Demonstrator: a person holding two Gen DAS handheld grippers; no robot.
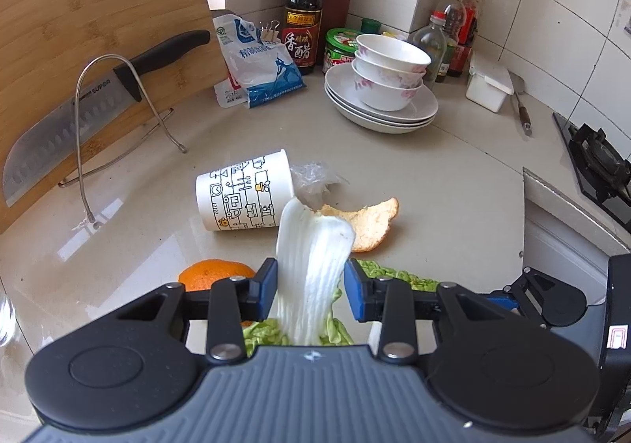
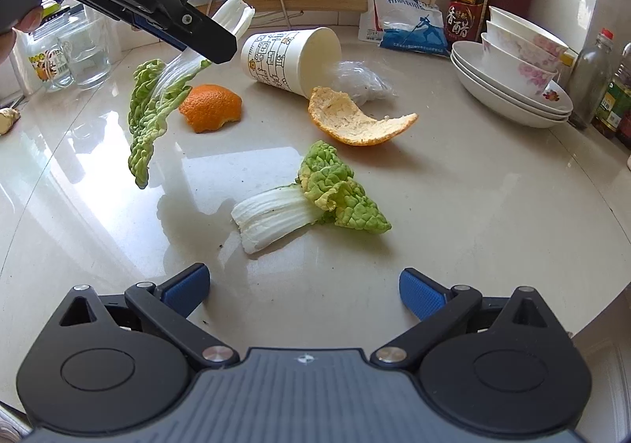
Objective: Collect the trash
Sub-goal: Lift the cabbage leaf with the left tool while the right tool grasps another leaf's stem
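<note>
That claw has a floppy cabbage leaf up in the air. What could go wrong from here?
1. The left claw pinches only the white stem of the limp green cabbage leaf, so it might slip free.
2. Its dangling tip could brush the domed orange peel piece or the tipped white paper cup, which may roll.

Bare worktop lies open right of the leaf; cup, peels and stacked dishes crowd the back edge.
</note>
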